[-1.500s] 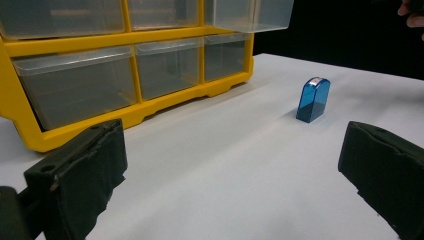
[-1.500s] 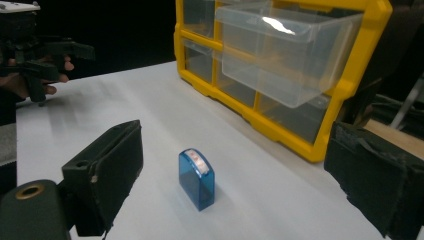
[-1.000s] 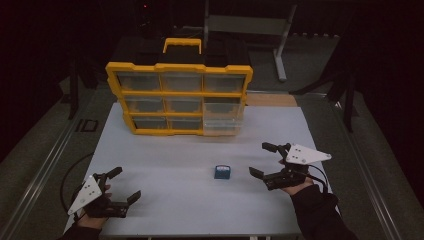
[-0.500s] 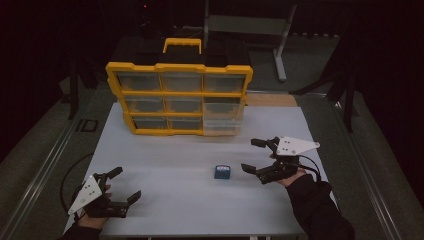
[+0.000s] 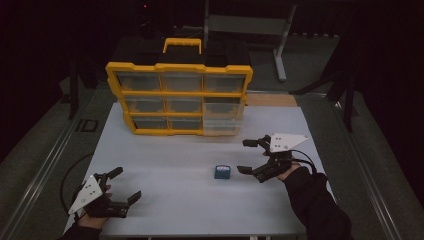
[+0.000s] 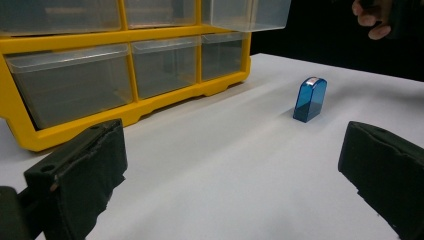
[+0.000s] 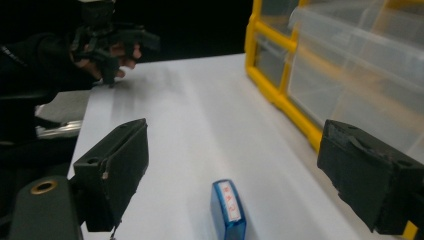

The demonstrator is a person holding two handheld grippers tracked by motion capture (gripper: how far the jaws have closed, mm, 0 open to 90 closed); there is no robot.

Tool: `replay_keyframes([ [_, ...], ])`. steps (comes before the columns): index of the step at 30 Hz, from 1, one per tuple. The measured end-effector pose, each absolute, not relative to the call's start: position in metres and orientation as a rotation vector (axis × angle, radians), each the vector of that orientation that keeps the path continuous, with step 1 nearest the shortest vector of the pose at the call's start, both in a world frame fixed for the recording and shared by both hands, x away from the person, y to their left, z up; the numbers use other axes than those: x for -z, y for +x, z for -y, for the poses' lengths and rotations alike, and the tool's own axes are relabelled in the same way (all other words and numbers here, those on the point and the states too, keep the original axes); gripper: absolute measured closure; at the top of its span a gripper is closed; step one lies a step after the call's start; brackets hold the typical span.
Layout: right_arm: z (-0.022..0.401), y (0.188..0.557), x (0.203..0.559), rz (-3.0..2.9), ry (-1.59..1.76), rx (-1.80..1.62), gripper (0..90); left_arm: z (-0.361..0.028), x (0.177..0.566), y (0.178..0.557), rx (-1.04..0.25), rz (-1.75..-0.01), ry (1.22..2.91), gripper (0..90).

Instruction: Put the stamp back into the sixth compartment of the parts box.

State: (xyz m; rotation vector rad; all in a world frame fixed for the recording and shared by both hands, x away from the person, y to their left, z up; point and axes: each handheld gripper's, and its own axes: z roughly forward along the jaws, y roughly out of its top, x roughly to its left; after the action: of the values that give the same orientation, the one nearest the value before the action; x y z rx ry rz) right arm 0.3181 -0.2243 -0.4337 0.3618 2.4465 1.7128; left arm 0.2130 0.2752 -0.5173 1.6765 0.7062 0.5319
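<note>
A white surface [image 5: 175, 165] carries a yellow organizer [image 5: 179, 98] with clear drawers, standing upright at the far side, its handle on top. The lower right drawer [image 5: 223, 119] sits pulled partway out of the frame. A small blue block [image 5: 221, 172] with a white label on its top stands upright on the surface, well in front of the organizer and toward the right side. The right tool [image 5: 248, 156] hangs just to the right of the block, jaws spread wide and pointing toward it, nothing between them; in the right gripper view the block [image 7: 229, 209] stands low between the two black jaws, touching neither. A grey three-cornered plate [image 5: 285, 141] rides on top of this tool, and a dark sleeve [image 5: 312, 205] reaches in from the bottom edge. The left tool [image 5: 126, 184] rests near the front left corner of the surface, well apart from the block, its jaws also spread wide and empty. In the left gripper view the block [image 6: 310, 99] stands far off, beyond the gap between the jaws, with the organizer's [image 6: 125, 75] lower drawers at the left.
</note>
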Motion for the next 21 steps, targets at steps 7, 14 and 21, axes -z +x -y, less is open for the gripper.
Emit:
replay_keyframes([
  [7,0.221,0.325,0.449,-2.503,0.368,-1.704,13.5,-0.275,0.517,0.213,-0.524,-0.698,1.677,0.3],
  [14,0.215,0.329,0.461,-2.577,0.369,-1.689,14.1,-0.275,0.518,0.213,-0.522,-0.698,1.677,0.2],
  [21,0.206,0.333,0.475,-2.631,0.393,-1.613,16.9,-0.275,0.517,0.213,-0.521,-0.696,1.676,0.3],
])
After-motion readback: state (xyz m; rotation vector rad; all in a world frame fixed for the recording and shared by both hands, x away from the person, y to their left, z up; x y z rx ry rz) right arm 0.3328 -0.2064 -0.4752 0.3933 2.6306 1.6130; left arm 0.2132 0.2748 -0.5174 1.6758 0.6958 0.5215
